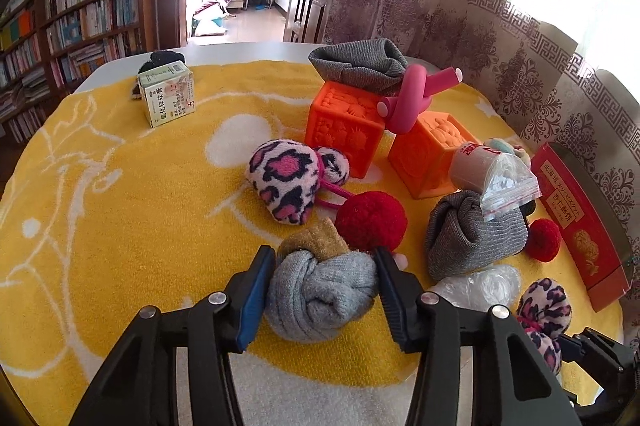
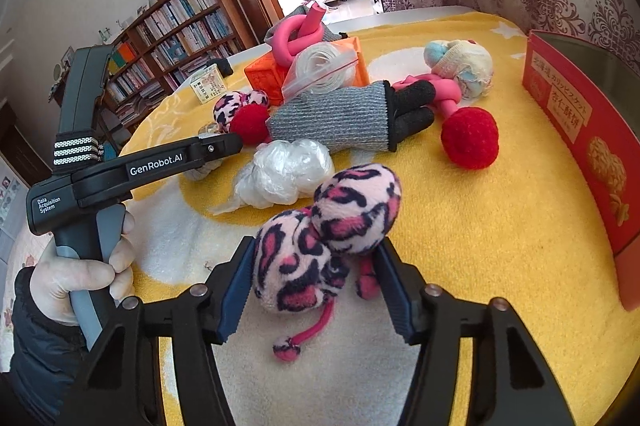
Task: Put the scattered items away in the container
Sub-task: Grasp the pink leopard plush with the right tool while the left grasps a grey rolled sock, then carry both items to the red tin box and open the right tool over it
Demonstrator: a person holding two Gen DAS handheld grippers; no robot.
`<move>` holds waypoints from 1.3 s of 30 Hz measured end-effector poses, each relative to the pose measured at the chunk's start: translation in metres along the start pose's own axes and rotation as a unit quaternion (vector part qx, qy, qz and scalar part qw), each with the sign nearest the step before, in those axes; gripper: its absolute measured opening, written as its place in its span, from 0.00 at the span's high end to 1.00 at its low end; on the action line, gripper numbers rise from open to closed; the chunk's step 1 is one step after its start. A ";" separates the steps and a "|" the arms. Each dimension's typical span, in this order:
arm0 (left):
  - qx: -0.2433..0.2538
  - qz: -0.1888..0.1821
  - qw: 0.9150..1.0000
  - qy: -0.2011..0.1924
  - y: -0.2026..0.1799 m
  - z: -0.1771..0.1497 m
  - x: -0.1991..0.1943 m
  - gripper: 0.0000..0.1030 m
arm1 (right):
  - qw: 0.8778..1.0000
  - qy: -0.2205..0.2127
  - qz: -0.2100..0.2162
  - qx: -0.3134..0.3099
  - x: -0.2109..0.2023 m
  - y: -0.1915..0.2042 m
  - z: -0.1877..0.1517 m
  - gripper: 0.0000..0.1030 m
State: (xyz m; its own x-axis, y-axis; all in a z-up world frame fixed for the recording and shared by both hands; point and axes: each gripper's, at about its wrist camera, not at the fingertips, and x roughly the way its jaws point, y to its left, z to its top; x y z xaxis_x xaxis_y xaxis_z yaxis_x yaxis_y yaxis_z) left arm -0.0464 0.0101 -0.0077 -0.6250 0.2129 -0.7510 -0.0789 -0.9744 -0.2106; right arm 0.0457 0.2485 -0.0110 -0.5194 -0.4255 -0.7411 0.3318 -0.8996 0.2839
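Note:
My left gripper (image 1: 325, 258) has its jaws around a rolled grey-and-tan sock (image 1: 320, 286) lying on the yellow towel (image 1: 132, 198); both pads touch it. My right gripper (image 2: 316, 258) has its jaws around a pink leopard plush toy (image 2: 328, 238), which also shows in the left wrist view (image 1: 544, 314). The red box (image 2: 580, 130), the container, stands open at the right edge and shows in the left wrist view too (image 1: 576, 218). Scattered items include a second leopard plush (image 1: 284, 178), red pompoms (image 1: 370, 220), a grey glove (image 2: 340, 118) and a clear plastic bag (image 2: 284, 174).
Two orange cubes (image 1: 344, 130) with a pink foam knot (image 1: 412, 98) and grey cloth (image 1: 360, 66) stand at the back. A small medicine carton (image 1: 168, 94) stands back left. A curtain (image 1: 480, 6) hangs behind; a bookshelf (image 1: 80, 14) stands left.

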 end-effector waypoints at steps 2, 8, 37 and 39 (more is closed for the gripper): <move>-0.005 -0.002 1.000 -0.014 0.002 0.000 -0.008 0.49 | 1.000 -0.002 -0.001 -0.006 -0.001 0.003 -0.001 0.49; -0.013 -0.015 0.999 -0.025 0.004 0.002 -0.015 0.49 | 1.000 -0.008 0.005 -0.001 -0.007 0.006 -0.005 0.60; 0.022 -0.047 0.999 -0.008 -0.022 -0.006 -0.011 0.49 | 0.947 -0.177 -0.214 0.161 -0.136 -0.152 0.036 0.61; 0.025 -0.047 0.999 -0.006 -0.024 -0.007 -0.011 0.49 | 0.943 -0.175 -0.229 0.168 -0.135 -0.163 0.036 0.61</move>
State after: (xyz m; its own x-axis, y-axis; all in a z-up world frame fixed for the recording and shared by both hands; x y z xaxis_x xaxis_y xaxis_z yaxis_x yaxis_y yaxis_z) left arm -0.0320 0.0320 0.0013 -0.6229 0.3034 -0.7211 -0.1764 -0.9525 -0.2484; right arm 0.0336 0.4492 0.0647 -0.7950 0.0620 -0.6034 -0.2285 -0.9521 0.2032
